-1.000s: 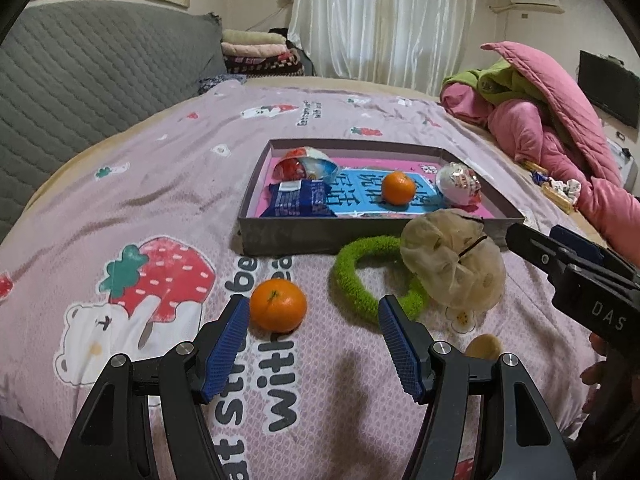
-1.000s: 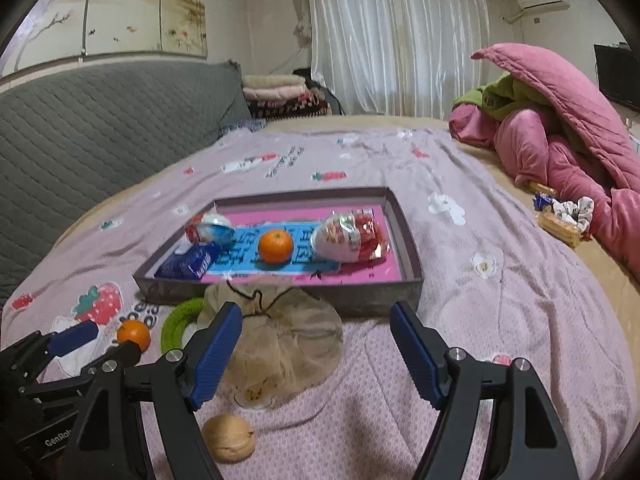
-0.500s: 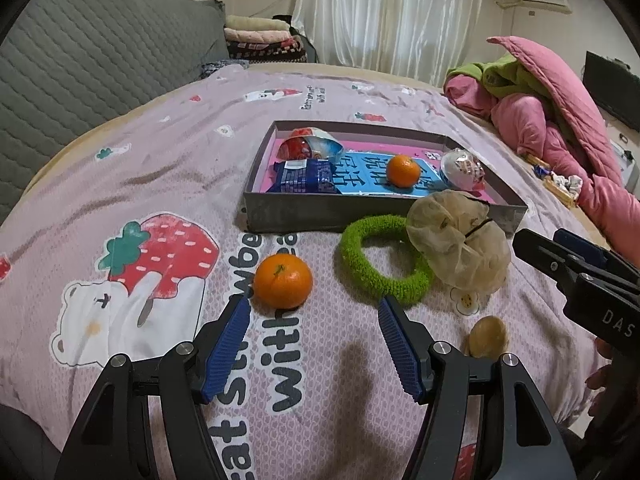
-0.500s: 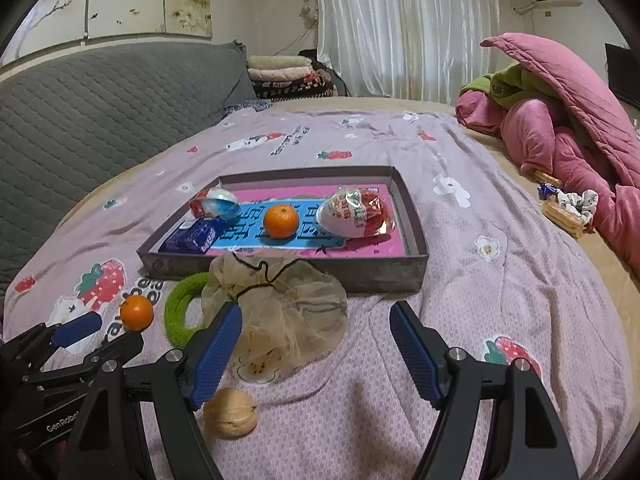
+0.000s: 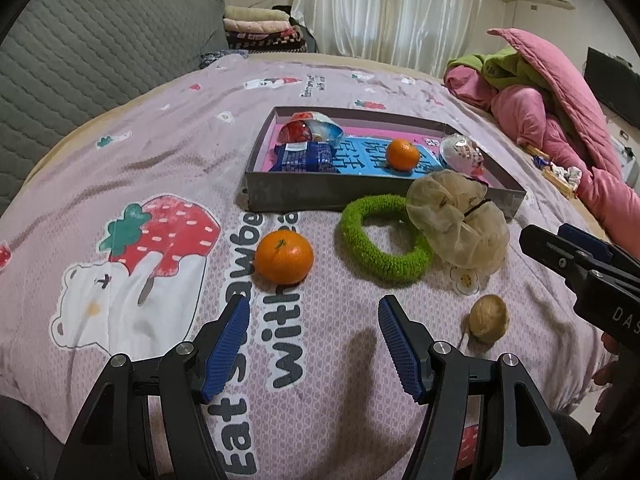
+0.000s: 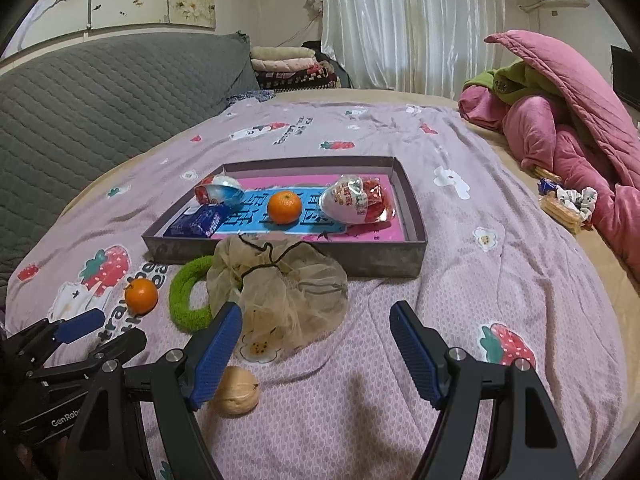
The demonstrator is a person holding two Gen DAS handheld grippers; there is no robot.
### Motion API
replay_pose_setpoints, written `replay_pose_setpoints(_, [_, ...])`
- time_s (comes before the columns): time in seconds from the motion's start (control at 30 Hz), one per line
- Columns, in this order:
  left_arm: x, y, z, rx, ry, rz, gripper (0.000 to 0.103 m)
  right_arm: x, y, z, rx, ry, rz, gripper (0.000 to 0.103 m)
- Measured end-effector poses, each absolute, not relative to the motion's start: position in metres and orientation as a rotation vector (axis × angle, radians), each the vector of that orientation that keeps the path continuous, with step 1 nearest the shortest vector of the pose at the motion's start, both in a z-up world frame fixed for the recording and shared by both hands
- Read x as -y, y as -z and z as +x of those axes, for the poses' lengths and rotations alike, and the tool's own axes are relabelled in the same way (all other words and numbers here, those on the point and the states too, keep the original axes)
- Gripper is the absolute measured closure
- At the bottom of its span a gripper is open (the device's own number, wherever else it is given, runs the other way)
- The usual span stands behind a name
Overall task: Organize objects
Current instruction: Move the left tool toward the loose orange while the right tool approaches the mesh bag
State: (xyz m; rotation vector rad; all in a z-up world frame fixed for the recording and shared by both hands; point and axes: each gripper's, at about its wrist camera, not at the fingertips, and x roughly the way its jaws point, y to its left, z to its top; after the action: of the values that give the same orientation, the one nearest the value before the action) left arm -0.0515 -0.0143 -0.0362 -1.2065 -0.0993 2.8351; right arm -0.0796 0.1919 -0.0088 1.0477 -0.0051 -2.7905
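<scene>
The sheer beige gauze pouch [image 6: 280,292] covers the right arc of the fuzzy green fabric ring [image 6: 188,296] and part of the grey shallow box's near wall [image 6: 376,260]. The right hand-held gripper [image 6: 316,344] has its left pad hiding one edge of the tan round walnut [image 6: 236,396] beneath it. Print on the blue snack packet [image 5: 304,158], beyond the left hand-held gripper [image 5: 314,336], is too small to read.

We see only a change of viewpoint. In the left wrist view the loose tangerine [image 5: 284,257] now lies clearly beyond the left gripper [image 5: 314,316], no longer beside its left finger, and the walnut [image 5: 488,318] shows in full. In the right wrist view the beige mesh pouch [image 6: 280,284] and grey tray [image 6: 360,258] sit lower in the frame.
</scene>
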Motion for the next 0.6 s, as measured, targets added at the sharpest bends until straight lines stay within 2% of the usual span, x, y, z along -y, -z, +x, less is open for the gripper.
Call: replay_pose_setpoints(0.6, [0.017, 0.048, -0.064, 0.132, -2.810, -1.298, 0.034, -0.194, 0.030, -0.099, 0.041, 2.689, 1.264, 0.027])
